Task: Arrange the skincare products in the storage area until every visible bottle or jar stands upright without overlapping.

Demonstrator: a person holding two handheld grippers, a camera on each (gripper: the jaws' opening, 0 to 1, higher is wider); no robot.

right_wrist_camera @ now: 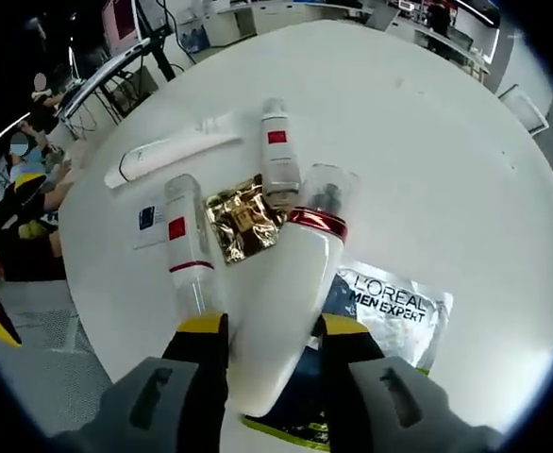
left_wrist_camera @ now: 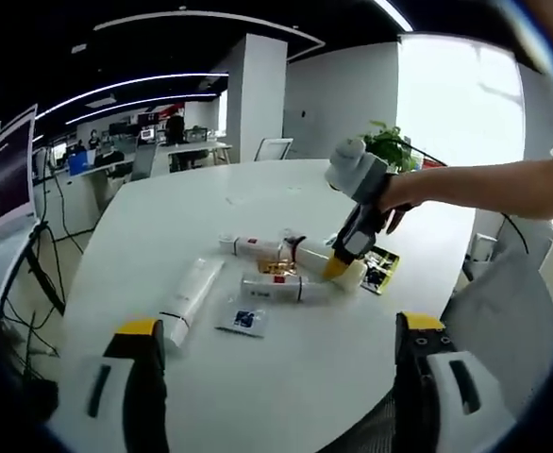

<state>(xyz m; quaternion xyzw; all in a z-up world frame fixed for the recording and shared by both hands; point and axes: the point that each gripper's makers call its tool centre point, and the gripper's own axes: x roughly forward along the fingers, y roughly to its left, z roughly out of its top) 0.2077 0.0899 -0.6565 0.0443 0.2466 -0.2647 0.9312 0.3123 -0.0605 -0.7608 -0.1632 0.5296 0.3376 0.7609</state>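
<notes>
Right tongs grip a white bottle lying over a sachet on the counter. Left tongs open, holding nothing; two small bottles and a tube lie flat nearby

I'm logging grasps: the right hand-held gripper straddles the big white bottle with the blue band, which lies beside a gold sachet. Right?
Not quite: the band is red, not blue. The right gripper view shows the right hand-held gripper straddling the big white bottle, which lies beside the gold sachet.

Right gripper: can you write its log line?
right gripper | jaws around lying white bottle | left gripper open, idle
</notes>
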